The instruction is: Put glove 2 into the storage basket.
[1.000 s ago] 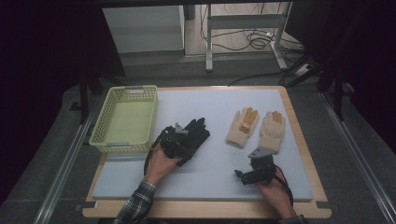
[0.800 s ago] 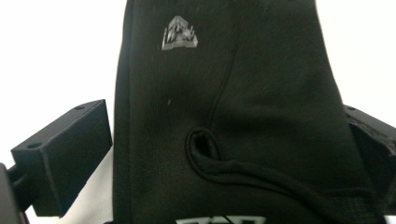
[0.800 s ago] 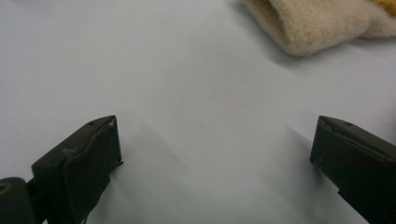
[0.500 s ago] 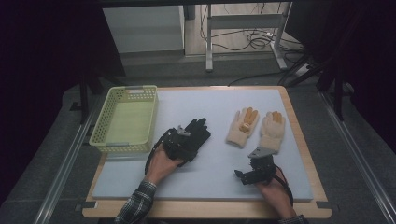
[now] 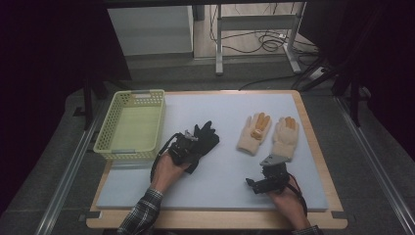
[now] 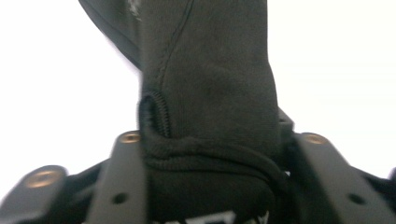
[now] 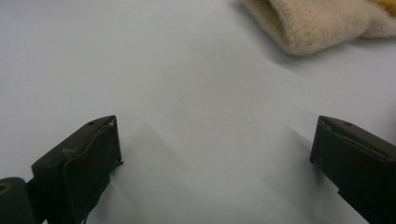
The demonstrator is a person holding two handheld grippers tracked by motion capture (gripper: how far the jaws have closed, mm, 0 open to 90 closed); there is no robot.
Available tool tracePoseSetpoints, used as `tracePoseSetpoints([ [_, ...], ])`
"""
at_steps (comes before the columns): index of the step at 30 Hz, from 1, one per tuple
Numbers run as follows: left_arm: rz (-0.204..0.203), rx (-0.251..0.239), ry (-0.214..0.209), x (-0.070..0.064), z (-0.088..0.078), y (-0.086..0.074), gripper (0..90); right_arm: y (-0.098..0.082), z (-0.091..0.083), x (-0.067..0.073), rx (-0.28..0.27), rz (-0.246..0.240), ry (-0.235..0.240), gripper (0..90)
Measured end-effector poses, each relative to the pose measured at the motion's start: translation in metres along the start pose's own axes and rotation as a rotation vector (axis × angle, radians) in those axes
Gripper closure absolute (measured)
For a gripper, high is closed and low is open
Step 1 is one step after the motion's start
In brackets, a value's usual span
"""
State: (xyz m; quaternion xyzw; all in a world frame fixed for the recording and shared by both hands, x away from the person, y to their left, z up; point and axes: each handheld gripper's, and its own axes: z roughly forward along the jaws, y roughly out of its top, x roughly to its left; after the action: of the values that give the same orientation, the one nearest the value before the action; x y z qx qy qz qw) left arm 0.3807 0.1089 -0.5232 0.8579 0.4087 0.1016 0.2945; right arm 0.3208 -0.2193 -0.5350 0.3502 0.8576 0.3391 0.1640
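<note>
A black glove [image 5: 204,138] lies on the pale mat [image 5: 220,107], fingers pointing away from me. My left gripper [image 5: 183,149] is at its cuff end. In the left gripper view the jaws have just been closing, and the black glove's [image 6: 205,93] cuff is squeezed between them at my left gripper [image 6: 219,154]. Two cream gloves with orange palms [image 5: 254,133] [image 5: 285,137] lie side by side at the right. My right gripper [image 5: 266,176] rests low on the mat just in front of them. In its own view my right gripper [image 7: 215,135] is open over bare mat, with a cream glove's cuff [image 7: 317,23] ahead.
A pale yellow mesh basket [image 5: 110,128] stands at the table's left side, just left of the black glove. The wooden table edge [image 5: 313,132] frames the mat. Cables and metal legs lie on the floor beyond the far edge.
My left hand has shifted slightly at the black glove's cuff. The right gripper and both cream gloves have stayed where they were.
</note>
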Motion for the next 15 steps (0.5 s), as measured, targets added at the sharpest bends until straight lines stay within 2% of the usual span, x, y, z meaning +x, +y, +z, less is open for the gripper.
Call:
tracePoseSetpoints([
  [3,0.002,0.002,-0.003,0.0,-0.002,0.001,67.0,0.0,0.0,0.0,0.0,0.0,0.0,1.3],
  [9,-0.013,-0.023,-0.009,0.004,-0.007,0.005,68.6,0.0,0.0,0.0,0.0,0.0,0.001,1.3],
  [15,-0.003,-0.073,-0.006,0.006,-0.028,0.02,67.8,0.0,0.0,0.0,0.0,0.0,0.001,1.3],
])
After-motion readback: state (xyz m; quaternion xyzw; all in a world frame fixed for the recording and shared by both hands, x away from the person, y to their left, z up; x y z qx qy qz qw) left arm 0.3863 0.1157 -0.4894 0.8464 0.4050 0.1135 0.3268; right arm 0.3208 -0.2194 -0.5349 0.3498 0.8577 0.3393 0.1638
